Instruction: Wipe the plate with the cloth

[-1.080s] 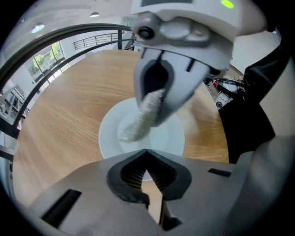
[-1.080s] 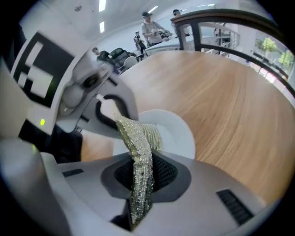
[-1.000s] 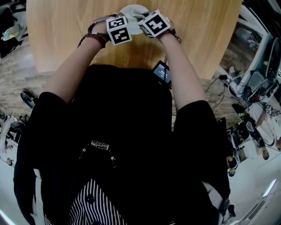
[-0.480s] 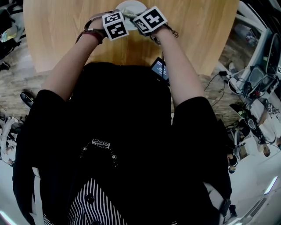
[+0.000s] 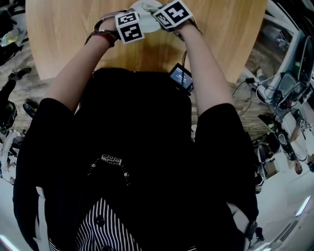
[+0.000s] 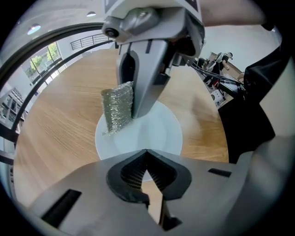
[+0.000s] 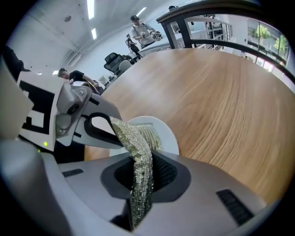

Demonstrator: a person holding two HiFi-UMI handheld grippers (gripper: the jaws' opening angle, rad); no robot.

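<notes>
A white plate lies on the round wooden table. My left gripper is shut, its tips meeting at the plate's near rim, and it looks shut on that rim. My right gripper is shut on a glittery silver-green cloth. In the left gripper view the cloth hangs from the right gripper's fingers over the plate's left part. In the head view both marker cubes, the left one and the right one, sit side by side over the plate at the far table edge of the picture.
A small lit device lies at the table's near edge by my right forearm. Cables and equipment crowd the floor to the right. A person stands far behind the table, and a dark railing curves round it.
Both grippers have moved a little farther away over the plate. The right one has shifted slightly right with the cloth still in it.
</notes>
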